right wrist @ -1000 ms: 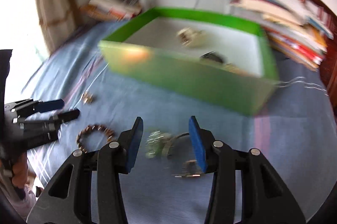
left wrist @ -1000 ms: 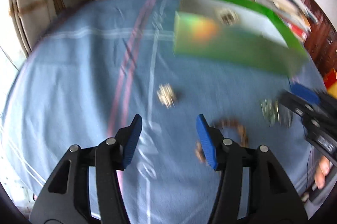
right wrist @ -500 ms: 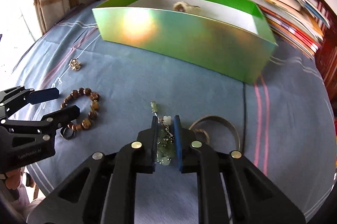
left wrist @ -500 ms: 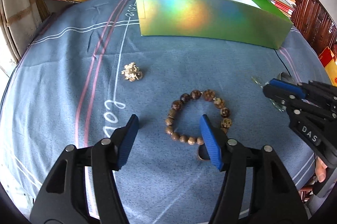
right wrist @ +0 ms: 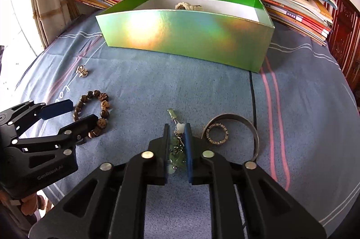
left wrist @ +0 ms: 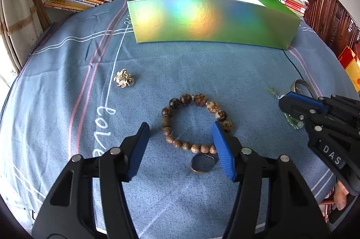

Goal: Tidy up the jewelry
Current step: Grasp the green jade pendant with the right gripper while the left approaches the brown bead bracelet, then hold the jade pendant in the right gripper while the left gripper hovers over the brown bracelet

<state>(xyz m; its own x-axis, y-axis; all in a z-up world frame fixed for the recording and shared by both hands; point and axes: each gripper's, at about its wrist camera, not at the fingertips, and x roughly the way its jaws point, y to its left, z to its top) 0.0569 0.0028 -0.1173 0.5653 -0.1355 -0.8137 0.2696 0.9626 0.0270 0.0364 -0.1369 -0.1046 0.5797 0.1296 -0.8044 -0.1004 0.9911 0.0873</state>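
Two grippers over jewelry on a blue cloth.
Right gripper (right wrist: 177,149) — jaws just closed, nipping a green bead charm (right wrist: 176,157); left gripper (left wrist: 180,146) gapes empty above a brown bead bracelet (left wrist: 193,124), a ring (left wrist: 202,163) between its fingers. Green box (left wrist: 213,21) stands beyond.

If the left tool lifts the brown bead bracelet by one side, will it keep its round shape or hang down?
The bead bracelet is separate beads on a string, so it will probably sag into a hanging loop. The beads are round and glossy, so they may slip between the flat blue pads. It looks light.
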